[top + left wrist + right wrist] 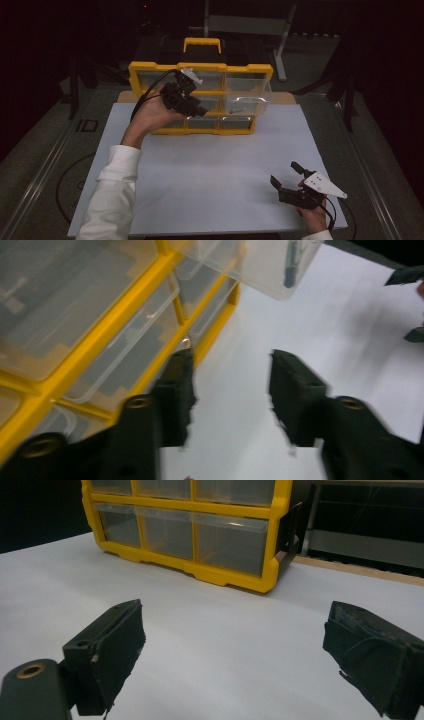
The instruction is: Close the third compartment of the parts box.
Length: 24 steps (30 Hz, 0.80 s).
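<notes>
Against the yellow frame: we see our left gripper (pixel 192 102) held up at the drawer cabinet (pixel 200 97), which stands at the far edge of the white sheet (pixel 215 170), left of its middle.
Cabinet: hard yellow plastic frame with straight ribs, three rows of clear boxy drawers, a yellow handle (pixel 202 44) on top.
Open drawer: one clear drawer (pixel 246 95) at the right of the middle row juts out past the frame; a small dark item lies in it, too blurred for us to name.
Left gripper state: jaws part-way apart with bare sheet between them in the left gripper view; one tip sits at a yellow rib (pixel 170 340), and we cannot tell whether it touches. Nothing is grasped.
Right gripper: our right gripper (pixel 287 180) rests low over the near right of the sheet, jaws spread wide and empty, well apart from the cabinet.
Jaw texture: matte black pads, rough and frayed at the edges, with brass-coloured screw holes behind.
Sheet: smooth, matte, rectangular, lying on a wooden board whose edge shows beside the cabinet.
Open room: broad bare sheet lies between cabinet and right gripper.
Edges: right gripper sits close to the sheet's near right corner.
Hard to make out: drawer contents are hazy behind the plastic; the surroundings are dark; the left gripper view is blurred.
</notes>
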### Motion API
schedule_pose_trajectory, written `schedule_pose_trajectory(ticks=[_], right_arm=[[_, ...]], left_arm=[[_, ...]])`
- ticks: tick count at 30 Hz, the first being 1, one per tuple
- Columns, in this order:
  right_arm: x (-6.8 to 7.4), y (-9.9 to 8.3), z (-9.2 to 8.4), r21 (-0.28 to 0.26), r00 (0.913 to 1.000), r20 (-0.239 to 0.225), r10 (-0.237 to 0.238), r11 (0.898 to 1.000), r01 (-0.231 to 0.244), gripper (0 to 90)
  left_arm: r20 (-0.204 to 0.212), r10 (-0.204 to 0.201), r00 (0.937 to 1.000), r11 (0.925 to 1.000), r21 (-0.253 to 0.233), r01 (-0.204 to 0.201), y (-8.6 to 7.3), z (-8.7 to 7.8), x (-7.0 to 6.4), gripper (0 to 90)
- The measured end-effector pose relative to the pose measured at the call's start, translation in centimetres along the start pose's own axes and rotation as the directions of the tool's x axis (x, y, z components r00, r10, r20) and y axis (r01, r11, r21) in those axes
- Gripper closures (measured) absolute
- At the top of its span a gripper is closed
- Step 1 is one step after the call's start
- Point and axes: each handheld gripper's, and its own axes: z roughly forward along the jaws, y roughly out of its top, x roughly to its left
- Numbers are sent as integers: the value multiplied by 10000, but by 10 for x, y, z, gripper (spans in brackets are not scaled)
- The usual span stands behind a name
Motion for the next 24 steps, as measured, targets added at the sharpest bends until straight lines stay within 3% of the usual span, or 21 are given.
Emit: schedule_pose_trajectory(ticks=[12, 19, 24], right_arm=[[0, 0, 0, 15, 10000, -6, 24, 10000, -24, 93], [0, 0, 0, 12, 10000, 3, -16, 10000, 16, 93], [0, 0, 0, 5, 10000, 13, -8, 10000, 8, 93]], left_arm=[[233, -169, 9996, 9997, -182, 173, -7, 3, -1, 766], [429, 119, 9990, 9995, -309, -106, -6, 4, -7, 891], [597, 363, 9976, 9983, -476, -335, -3, 5, -14, 898]])
